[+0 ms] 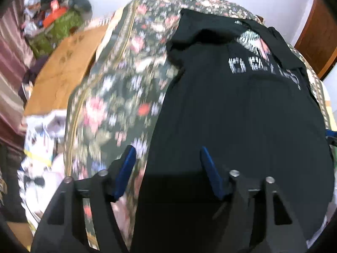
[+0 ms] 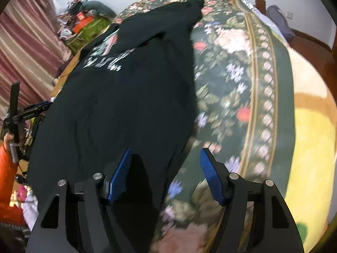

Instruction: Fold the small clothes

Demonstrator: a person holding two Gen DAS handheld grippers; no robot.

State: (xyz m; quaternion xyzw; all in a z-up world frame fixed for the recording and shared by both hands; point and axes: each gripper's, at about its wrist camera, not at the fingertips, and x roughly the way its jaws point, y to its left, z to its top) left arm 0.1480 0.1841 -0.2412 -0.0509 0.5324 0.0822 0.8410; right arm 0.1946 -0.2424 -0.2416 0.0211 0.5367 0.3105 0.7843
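Observation:
A black T-shirt [image 1: 242,116] with a white printed logo lies flat on a dark floral bedspread [image 1: 118,97]. My left gripper [image 1: 166,154] is open, its blue pads straddling the shirt's near left edge. In the right wrist view the same T-shirt [image 2: 126,97] lies on the bedspread [image 2: 227,80]. My right gripper [image 2: 165,156] is open over the shirt's near right edge. The left gripper [image 2: 40,105] shows at the shirt's far left side in that view. Neither gripper holds cloth.
A wooden board [image 1: 63,73] and a heap of clutter with a green bag [image 1: 61,25] lie left of the bed. A striped curtain [image 2: 25,42] hangs at left. A yellow blanket [image 2: 311,137] lies at right. A wooden headboard [image 1: 316,40] stands behind.

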